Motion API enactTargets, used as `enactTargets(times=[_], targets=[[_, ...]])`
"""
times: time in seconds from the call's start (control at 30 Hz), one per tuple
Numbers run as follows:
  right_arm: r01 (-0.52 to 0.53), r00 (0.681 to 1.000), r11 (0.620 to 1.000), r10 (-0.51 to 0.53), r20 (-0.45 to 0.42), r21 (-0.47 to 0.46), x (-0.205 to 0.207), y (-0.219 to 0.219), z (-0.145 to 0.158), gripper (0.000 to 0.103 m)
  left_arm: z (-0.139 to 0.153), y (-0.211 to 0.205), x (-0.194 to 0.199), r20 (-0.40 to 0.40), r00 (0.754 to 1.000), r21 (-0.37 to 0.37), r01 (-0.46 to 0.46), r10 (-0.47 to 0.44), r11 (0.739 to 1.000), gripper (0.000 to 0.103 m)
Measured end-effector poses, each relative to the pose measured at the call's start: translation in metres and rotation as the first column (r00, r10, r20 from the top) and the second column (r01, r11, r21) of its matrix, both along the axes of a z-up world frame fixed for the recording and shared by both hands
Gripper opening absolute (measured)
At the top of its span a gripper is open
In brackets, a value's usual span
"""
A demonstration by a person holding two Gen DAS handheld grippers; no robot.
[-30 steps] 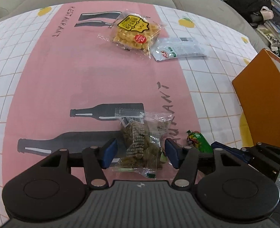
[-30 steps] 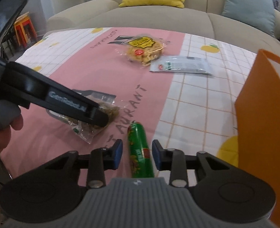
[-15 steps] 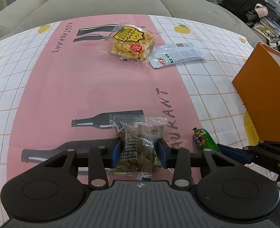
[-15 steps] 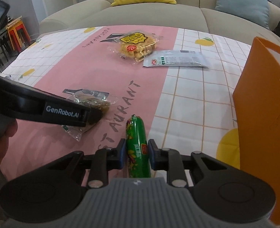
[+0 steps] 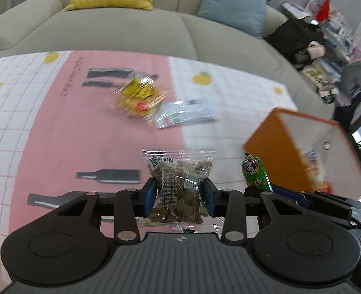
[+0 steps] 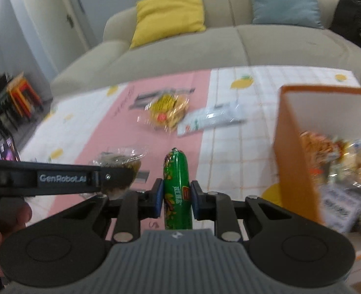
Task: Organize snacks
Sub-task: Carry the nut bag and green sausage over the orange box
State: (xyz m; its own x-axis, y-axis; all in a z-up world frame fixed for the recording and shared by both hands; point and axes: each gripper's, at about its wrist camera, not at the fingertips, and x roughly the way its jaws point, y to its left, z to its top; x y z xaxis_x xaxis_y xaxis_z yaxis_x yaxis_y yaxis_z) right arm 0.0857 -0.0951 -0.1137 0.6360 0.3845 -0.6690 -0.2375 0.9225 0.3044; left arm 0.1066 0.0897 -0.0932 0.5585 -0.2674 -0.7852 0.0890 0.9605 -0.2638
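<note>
Your left gripper point(image 5: 178, 196) is clamped on a clear packet of brown-green snack pieces point(image 5: 179, 183); its blue pads press into both sides of the packet's lower half, and the packet hangs clear of the pink-and-white tablecloth point(image 5: 57, 134). In this left wrist view the film buckles where the pads bite, so judge it as light, soft and crinkly: the contents will shift, and a hold across the filled middle looks safer than one on the flat sealed edge at the top. Farther off on the cloth lie a yellow-labelled snack bag point(image 5: 138, 95) and, touching it, a white flat packet point(image 5: 185, 114). To the right stands an orange box point(image 5: 290, 152) with its top open, and just beside it the tip of a green sausage stick point(image 5: 254, 171). In the right wrist view, your right gripper point(image 6: 175, 199) is closed on that green sausage stick point(image 6: 176, 183), pads on either side of its middle, the stick pointing away along the fingers. It looks firm and glossy, likely slippery in its tight skin, so a mid-length hold keeps it from pivoting. The orange box point(image 6: 295, 171) sits close on the right, already holding several packets, and both loads look bound for it. The left gripper point(image 6: 114, 178) with its packet shows at the left.
</note>
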Motion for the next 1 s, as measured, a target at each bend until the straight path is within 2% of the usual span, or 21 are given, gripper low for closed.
enactTargets(times=[0.23,0.43,0.57,0.7,0.83,0.93,1.0], targets=[[0.083,0.996,0.996,-0.083,0.041,0.013,-0.013,-0.062,0.038,0.021,0.039,-0.056,0.003,0.036,0.990,-0.067,0.136,-0.134,0.989,0.045],[0.159,0.987,0.986,-0.158,0.033,-0.055,-0.016,-0.130,0.056,0.021,0.049,-0.124,0.019,0.011,0.962,-0.134,0.272,-0.273,0.953,0.045],[0.226,0.973,0.969,-0.229,-0.015,-0.095,-0.009,-0.182,0.055,0.021,0.047,-0.171,0.034,-0.030,0.940,-0.159,0.332,-0.340,0.930,0.045],[0.266,0.959,0.954,-0.277,-0.066,-0.136,0.004,-0.233,0.047,0.021,0.039,-0.221,0.051,-0.065,0.910,-0.154,0.395,-0.408,0.906,0.045],[0.244,0.954,0.953,-0.270,-0.133,-0.181,0.024,-0.265,0.029,0.021,0.023,-0.262,0.071,-0.129,0.886,-0.134,0.430,-0.446,0.893,0.045],[0.215,0.954,0.952,-0.253,-0.161,-0.218,0.037,-0.279,0.016,0.021,0.009,-0.289,0.089,-0.166,0.875,-0.120,0.440,-0.455,0.890,0.045],[0.188,0.957,0.956,-0.231,-0.178,-0.227,0.046,-0.287,0.008,0.021,0.001,-0.300,0.104,-0.177,0.876,-0.119,0.434,-0.449,0.893,0.045]])
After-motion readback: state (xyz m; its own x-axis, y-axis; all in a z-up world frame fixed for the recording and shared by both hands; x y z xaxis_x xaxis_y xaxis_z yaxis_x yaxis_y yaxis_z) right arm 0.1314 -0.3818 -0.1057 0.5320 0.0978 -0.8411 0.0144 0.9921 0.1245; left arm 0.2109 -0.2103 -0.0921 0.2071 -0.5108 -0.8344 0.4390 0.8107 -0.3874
